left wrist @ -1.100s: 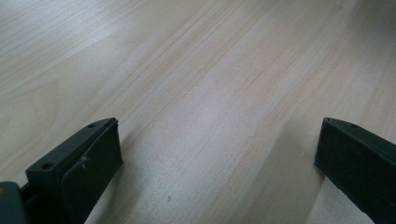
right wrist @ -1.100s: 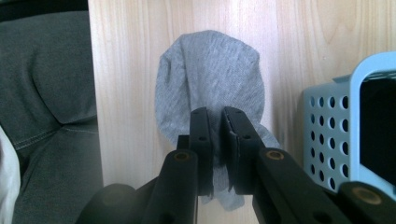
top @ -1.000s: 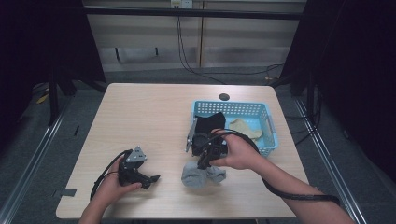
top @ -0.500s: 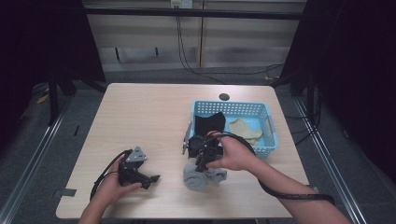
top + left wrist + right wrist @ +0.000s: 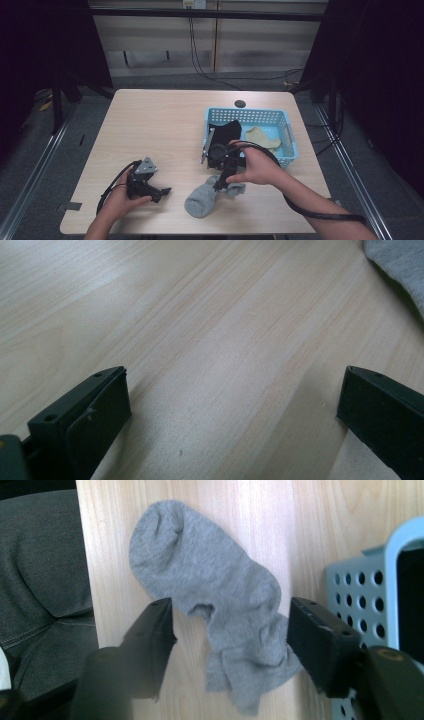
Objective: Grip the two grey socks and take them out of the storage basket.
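Sock (image 5: 204, 199) on the counter (image 5: 160, 125), near edge, just before the basket (image 5: 285, 122); two more socks in the basket; left gripper (image 5: 162, 191) left of the sock.

The high view looks forward and down over the whole tabletop (image 5: 165, 125) from the person's side. The left tool (image 5: 146, 182) camera skims close along bare wood. The right tool (image 5: 225, 172) camera looks straight down from close above the grey sock (image 5: 215, 605), which both other views also catch.
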